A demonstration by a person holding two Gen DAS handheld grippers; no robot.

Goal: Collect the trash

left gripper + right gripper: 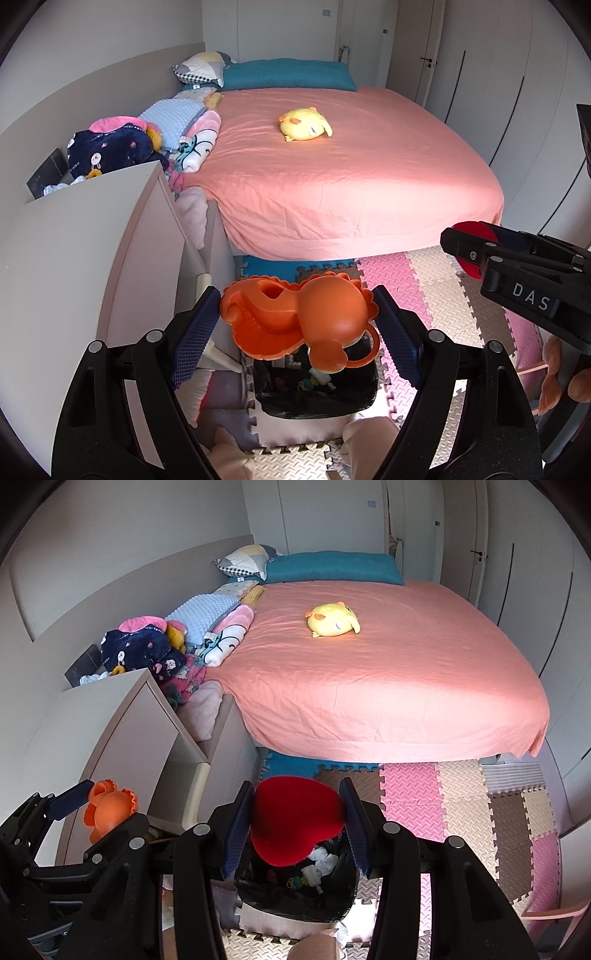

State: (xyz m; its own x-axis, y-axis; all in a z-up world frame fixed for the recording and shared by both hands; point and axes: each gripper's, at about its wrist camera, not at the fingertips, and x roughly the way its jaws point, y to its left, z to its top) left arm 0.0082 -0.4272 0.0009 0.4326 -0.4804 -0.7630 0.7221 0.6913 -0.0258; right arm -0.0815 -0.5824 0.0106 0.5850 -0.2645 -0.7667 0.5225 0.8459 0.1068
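Fingers (201, 328) clamp orange toy (303, 325), red heart (295, 821); bin (295, 890) below, bed (351, 166) ahead.

Wide bed with salmon-pink sheet (351, 166), yellow plush chick (304, 123) lying mid-bed, long teal pillow (288, 74) at the bed's head, heap of folded blankets and soft toys (147, 136) along the bed's left edge, pale cabinet (92, 240) beside the bed's foot corner, pink-and-cream interlocking foam floor mats (461, 805) below the bed's foot.
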